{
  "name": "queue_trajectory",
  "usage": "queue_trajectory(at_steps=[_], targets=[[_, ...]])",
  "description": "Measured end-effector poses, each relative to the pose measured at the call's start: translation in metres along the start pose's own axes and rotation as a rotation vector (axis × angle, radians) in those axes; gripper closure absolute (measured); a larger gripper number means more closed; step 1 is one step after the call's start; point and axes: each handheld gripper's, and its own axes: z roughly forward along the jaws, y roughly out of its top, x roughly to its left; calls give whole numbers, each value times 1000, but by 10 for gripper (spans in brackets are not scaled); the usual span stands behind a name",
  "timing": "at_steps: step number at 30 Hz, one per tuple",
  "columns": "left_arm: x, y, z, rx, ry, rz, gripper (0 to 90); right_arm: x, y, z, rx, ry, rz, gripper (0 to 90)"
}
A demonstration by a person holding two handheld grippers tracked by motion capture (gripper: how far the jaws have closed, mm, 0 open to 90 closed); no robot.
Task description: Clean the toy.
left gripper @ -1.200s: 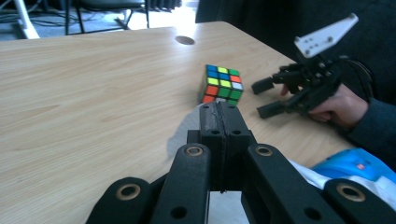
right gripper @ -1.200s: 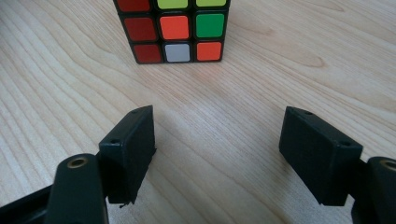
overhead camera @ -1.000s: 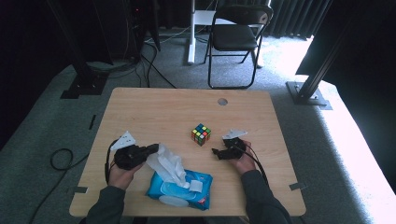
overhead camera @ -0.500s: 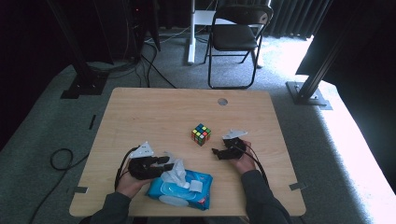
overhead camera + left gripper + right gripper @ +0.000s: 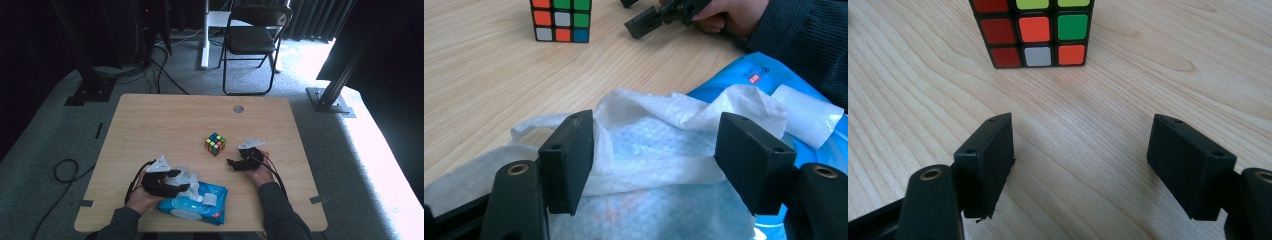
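A white wet wipe (image 5: 664, 140) lies crumpled between the jaws of my left gripper (image 5: 656, 150), which have just been opening; the pads stand apart and do not press it. The wipe (image 5: 191, 181) rests against the blue wipes pack (image 5: 200, 205) at the table's near edge, with my left gripper (image 5: 181, 181) over it. A colourful puzzle cube (image 5: 215, 144) stands mid-table. My right gripper (image 5: 233, 164) points at the cube from the right, open and with nothing in it. In the right gripper view the cube (image 5: 1035, 32) sits just beyond the spread jaws of that gripper (image 5: 1083, 150).
The wooden table (image 5: 165, 125) has a small round grommet (image 5: 238, 108) near its far edge. A folding chair (image 5: 252, 42) and dark stand legs (image 5: 90, 85) are on the carpet behind. The pack's peeled white flap (image 5: 806, 112) lies at the right.
My left gripper moved right and down toward the blue pack, carrying the wipe, and its jaws opened off the wipe. The right gripper and cube stayed put.
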Motion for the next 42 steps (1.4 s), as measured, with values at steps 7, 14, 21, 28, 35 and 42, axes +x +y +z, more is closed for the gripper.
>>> queue_trajectory(at_steps=[7,14,21,28,35,42], targets=[[0,0,2,7,-3,3,290,0,0,0,0,0,0,265],[-2,0,3,37,47,38,433,0,0,0,0,0,1,264],[-4,2,2,36,15,52,566,0,0,0,0,0,1,264],[-5,3,0,38,-41,52,735,0,0,0,0,0,1,265],[-5,4,0,44,-66,54,846,0,0,0,0,0,1,264],[-3,4,-3,14,-56,51,855,0,0,0,0,0,1,265]])
